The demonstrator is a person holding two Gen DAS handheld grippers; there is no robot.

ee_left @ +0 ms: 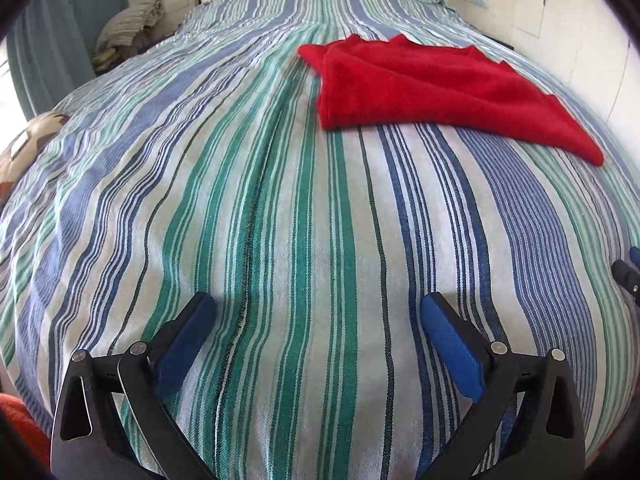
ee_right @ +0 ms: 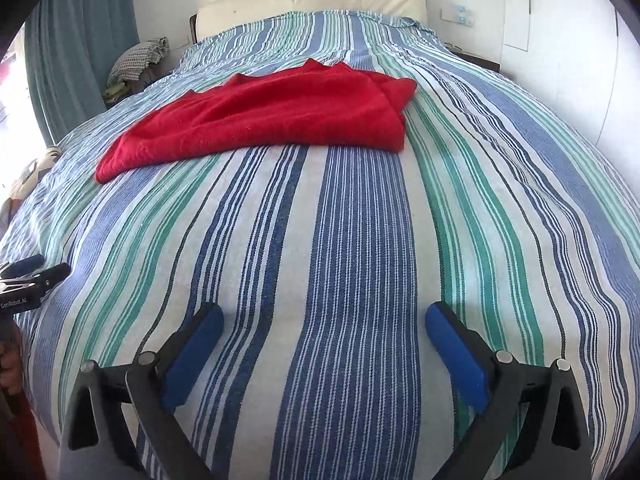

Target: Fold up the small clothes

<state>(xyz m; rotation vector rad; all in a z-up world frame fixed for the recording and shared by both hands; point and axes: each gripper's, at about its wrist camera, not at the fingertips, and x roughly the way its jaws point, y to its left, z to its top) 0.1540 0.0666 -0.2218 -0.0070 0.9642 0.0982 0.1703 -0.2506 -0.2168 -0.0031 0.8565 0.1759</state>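
A red fleecy cloth [ee_left: 432,88] lies folded over on the striped bedspread [ee_left: 280,220], ahead and to the right in the left wrist view. In the right wrist view it [ee_right: 272,116] lies ahead and to the left. My left gripper [ee_left: 318,308] is open and empty, well short of the cloth. My right gripper [ee_right: 324,318] is open and empty too, a good way in front of the cloth. The left gripper shows at the left edge of the right wrist view [ee_right: 30,272], and part of the right gripper at the right edge of the left wrist view [ee_left: 630,272].
A cream headboard [ee_right: 312,0] stands at the far end of the bed. A heap of checked fabric [ee_right: 138,60] lies at the far left beside a teal curtain [ee_right: 76,32]. A white wall [ee_right: 568,60] runs along the right side. A patterned cushion [ee_left: 28,140] sits at the left edge.
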